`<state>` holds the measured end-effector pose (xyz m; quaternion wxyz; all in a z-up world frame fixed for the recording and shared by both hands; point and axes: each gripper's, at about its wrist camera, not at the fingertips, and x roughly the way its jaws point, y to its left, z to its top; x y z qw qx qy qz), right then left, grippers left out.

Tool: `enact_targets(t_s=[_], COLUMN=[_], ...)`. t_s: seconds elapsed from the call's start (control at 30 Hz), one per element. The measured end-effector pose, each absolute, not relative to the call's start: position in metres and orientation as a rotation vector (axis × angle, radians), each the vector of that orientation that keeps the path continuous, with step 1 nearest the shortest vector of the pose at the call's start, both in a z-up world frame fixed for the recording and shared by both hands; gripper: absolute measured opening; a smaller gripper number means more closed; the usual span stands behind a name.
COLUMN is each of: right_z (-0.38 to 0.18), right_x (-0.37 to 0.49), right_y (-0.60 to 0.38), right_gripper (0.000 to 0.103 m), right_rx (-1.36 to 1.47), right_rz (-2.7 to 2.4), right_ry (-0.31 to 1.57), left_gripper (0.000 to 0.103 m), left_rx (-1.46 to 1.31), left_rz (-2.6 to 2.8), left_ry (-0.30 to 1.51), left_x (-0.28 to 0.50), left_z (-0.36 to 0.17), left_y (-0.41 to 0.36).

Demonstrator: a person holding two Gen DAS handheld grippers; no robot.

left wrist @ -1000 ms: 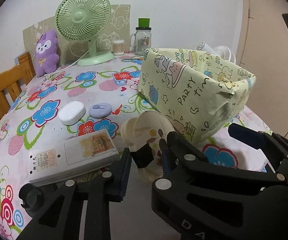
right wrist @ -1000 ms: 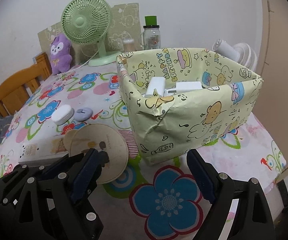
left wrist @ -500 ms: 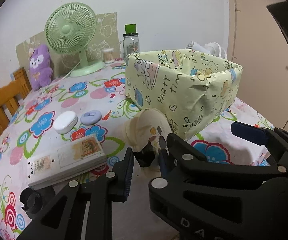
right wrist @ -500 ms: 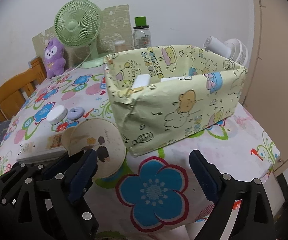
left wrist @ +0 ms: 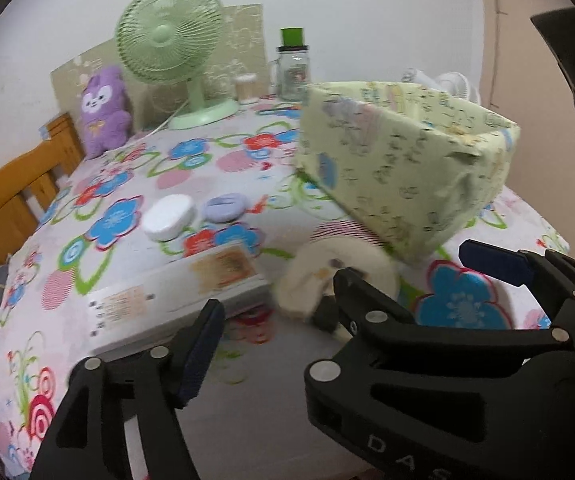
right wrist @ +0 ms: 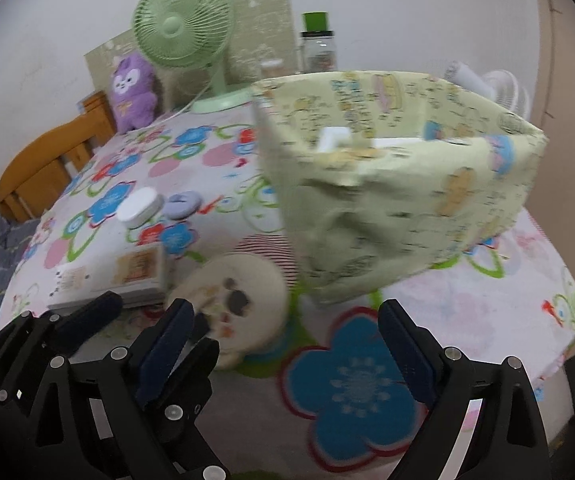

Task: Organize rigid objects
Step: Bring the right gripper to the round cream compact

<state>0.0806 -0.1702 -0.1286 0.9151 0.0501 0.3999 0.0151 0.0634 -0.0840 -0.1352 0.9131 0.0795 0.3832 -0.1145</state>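
A cream round disc [left wrist: 327, 268] with a cartoon face [right wrist: 243, 300] rests on the flowered tablecloth just in front of the yellow-green paper-wrapped box [left wrist: 407, 168], blurred. My left gripper [left wrist: 277, 292] is opening. The disc sits just beyond its fingertips and neither pad touches it. The right gripper [right wrist: 285, 308] is open over a blue flower, with the disc at its left finger and nothing between the pads. The box [right wrist: 399, 200] holds white items [right wrist: 333, 138]. A white flat box [left wrist: 175, 292], a white oval case [left wrist: 169, 216] and a lilac round case [left wrist: 225, 208] lie to the left.
Along the back stand a green fan [left wrist: 171, 40], a purple plush toy [left wrist: 101, 112] and a green-lidded jar [left wrist: 293, 68]. A wooden chair [left wrist: 11, 208] is at the table's left edge. A white fan [right wrist: 487, 84] is behind the box.
The left gripper, shut on the disc's black tab before, has opened and let it go. The disc has dropped from upright onto the table. The right gripper stays open.
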Motion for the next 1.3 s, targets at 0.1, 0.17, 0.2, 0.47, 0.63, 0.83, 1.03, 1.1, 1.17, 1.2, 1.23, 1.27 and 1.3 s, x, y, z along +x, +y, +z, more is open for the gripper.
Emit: enact_targets(t_s=[0.1, 0.17, 0.2, 0.47, 0.63, 0.83, 1.03, 1.1, 1.17, 1.2, 1.23, 1.27, 1.3], right_z=[-0.132, -0.135, -0.137, -0.148, -0.150, -0.150, -0.148, -0.146, -0.144, -0.144, -0.143, -0.142, -0.141], right_x=[0.086, 0.090, 0.092, 0.106, 0.112, 0.115, 0.114, 0.115, 0.115, 0.116, 0.117, 0.118, 0.119], right_y=[-0.157, -0.150, -0.147, -0.130, -0.124, -0.118, -0.115, -0.110, -0.106, -0.103, -0.100, -0.097, -0.094], right_gripper=[0.095, 0.095, 0.095, 0.098, 0.100, 0.085, 0.085, 0.085, 0.085, 0.085, 0.085, 0.085, 0.085], right_rx=[0.094, 0.088, 0.084, 0.052, 0.053, 0.036, 0.061, 0.058, 0.059, 0.058, 0.054, 0.046, 0.040], right_rz=[0.054, 0.058, 0.058, 0.019, -0.036, -0.106, -0.113, -0.118, -0.107, -0.100, -0.093, -0.083, -0.077], right_ry=[0.845, 0.861, 0.871, 0.910, 0.905, 0.889, 0.887, 0.884, 0.884, 0.887, 0.887, 0.889, 0.891], left_gripper=[0.082, 0.083, 0.084, 0.092, 0.100, 0.103, 0.103, 0.103, 0.103, 0.103, 0.103, 0.103, 0.103], left_rx=[0.156, 0.157, 0.159, 0.173, 0.165, 0.167, 0.199, 0.209, 0.233, 0.243, 0.250, 0.252, 0.243], left_rz=[-0.209, -0.200, -0.199, -0.174, -0.161, -0.184, -0.208, -0.210, -0.212, -0.214, -0.214, -0.212, -0.215], left_ry=[0.808, 0.825, 0.831, 0.867, 0.873, 0.876, 0.865, 0.864, 0.857, 0.854, 0.855, 0.862, 0.869], left_x=[0.066, 0.067, 0.068, 0.081, 0.091, 0.096, 0.101, 0.102, 0.104, 0.105, 0.106, 0.106, 0.107], left_z=[-0.138, -0.141, -0.143, -0.153, -0.155, -0.156, -0.155, -0.155, -0.154, -0.154, -0.153, -0.152, -0.151], left_y=[-0.071, -0.064, -0.062, -0.045, -0.035, -0.028, -0.026, -0.023, -0.019, -0.017, -0.015, -0.011, -0.007])
